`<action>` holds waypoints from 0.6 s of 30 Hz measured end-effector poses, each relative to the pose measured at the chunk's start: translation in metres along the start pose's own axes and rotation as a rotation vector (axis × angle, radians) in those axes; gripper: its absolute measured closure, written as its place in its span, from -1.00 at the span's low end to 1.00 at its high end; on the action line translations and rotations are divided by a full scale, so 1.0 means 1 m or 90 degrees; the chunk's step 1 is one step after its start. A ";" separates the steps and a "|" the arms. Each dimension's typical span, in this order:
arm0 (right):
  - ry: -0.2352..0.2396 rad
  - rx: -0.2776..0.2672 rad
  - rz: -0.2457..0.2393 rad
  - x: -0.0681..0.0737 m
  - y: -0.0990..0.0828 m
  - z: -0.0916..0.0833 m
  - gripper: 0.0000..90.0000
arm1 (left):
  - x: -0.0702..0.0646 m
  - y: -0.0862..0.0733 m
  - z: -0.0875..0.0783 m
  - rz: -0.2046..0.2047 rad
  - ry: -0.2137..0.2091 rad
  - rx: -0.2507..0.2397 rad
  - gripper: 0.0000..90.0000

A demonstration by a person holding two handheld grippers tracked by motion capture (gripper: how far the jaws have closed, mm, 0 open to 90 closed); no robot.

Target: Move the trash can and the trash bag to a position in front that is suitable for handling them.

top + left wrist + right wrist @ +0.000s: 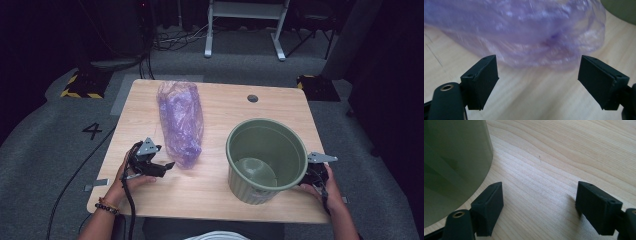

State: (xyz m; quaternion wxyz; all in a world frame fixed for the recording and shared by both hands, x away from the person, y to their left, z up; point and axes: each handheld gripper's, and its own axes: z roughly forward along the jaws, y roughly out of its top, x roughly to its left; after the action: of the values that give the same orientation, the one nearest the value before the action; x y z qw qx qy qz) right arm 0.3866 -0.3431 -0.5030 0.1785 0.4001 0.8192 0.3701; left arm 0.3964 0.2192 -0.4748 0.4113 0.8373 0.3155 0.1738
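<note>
Bag: purple bag [524, 32] lies just ahead of the left tool [537, 80], untouched.
Tools: both gape wide, empty.
Right tool [539, 207]: beside the green bin [451, 167].
High view: bin's hollow inside.

A light wooden table [220, 195] had a small round grommet hole [252, 98] near its one-o'clock corner. On the grey carpet at nine o'clock lay a painted number 4 [92, 131]. A white frame [245, 25] stood at twelve o'clock.
</note>
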 end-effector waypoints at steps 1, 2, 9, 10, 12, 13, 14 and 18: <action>0.000 0.000 0.000 0.000 0.000 0.000 -0.50 | 0.001 0.003 0.002 0.001 0.006 -0.006 -0.61; 0.000 0.000 0.000 0.000 0.000 0.000 -0.50 | 0.003 0.007 0.004 0.001 0.006 -0.011 -0.61; 0.001 0.000 -0.001 0.000 0.000 0.000 -0.50 | 0.014 0.021 0.019 0.000 0.008 -0.019 -0.47; 0.001 0.000 -0.001 0.000 0.000 0.000 -0.50 | 0.015 0.021 0.022 -0.007 -0.005 -0.017 -0.40; 0.001 0.000 -0.001 0.000 0.000 0.000 -0.50 | 0.018 0.020 0.029 -0.009 -0.014 -0.008 -0.37; 0.002 0.000 -0.001 0.000 0.000 0.000 -0.50 | 0.019 0.019 0.032 -0.008 -0.017 -0.001 -0.33; 0.002 0.000 -0.001 0.000 0.000 0.000 -0.50 | 0.020 0.018 0.036 -0.015 -0.028 0.003 -0.29; 0.002 0.001 -0.002 0.000 0.000 0.000 -0.51 | 0.020 0.017 0.049 -0.001 -0.034 0.037 -0.18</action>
State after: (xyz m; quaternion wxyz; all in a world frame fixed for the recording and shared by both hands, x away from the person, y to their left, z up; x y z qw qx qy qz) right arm 0.3869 -0.3432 -0.5030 0.1775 0.3982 0.8204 0.3699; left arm 0.4448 0.1964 -0.4904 0.3953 0.8529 0.3098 0.1424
